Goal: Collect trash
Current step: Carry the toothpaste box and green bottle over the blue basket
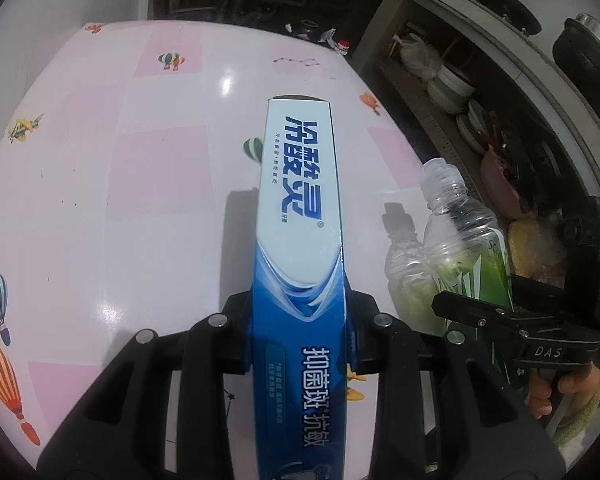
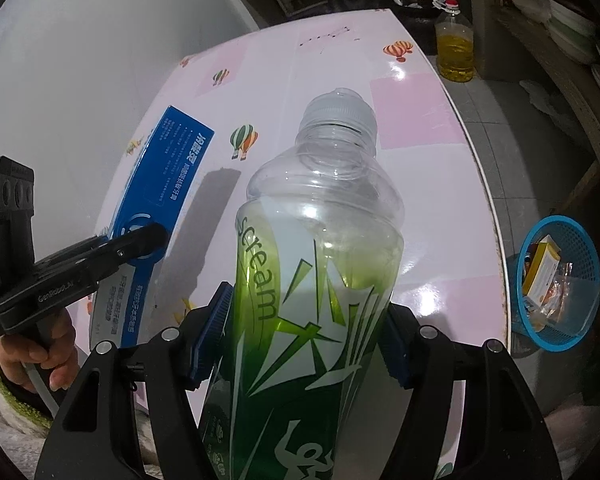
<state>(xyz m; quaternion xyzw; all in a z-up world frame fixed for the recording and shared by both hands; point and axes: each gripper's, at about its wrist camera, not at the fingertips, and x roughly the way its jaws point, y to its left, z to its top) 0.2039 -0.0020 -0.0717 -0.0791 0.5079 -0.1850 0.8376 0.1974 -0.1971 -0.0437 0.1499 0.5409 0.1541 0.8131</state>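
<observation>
My left gripper (image 1: 300, 332) is shut on a long blue and white toothpaste box (image 1: 298, 200), which points away from me above the table. The same box (image 2: 156, 200) and the left gripper (image 2: 148, 240) clamped on it show at the left of the right wrist view. My right gripper (image 2: 304, 332) is shut on an empty clear plastic bottle with a green label (image 2: 320, 260), held neck forward, without a cap. In the left wrist view that bottle (image 1: 460, 240) and the right gripper (image 1: 480, 320) appear at the right.
The table (image 1: 140, 200) has a glossy pink and white cloth printed with balloons. A blue mesh basket (image 2: 556, 280) holding packaging sits on the floor off the table's right edge. A jug of yellow oil (image 2: 454, 46) stands beyond the far corner. Shelves with stacked bowls (image 1: 452, 84) line the right.
</observation>
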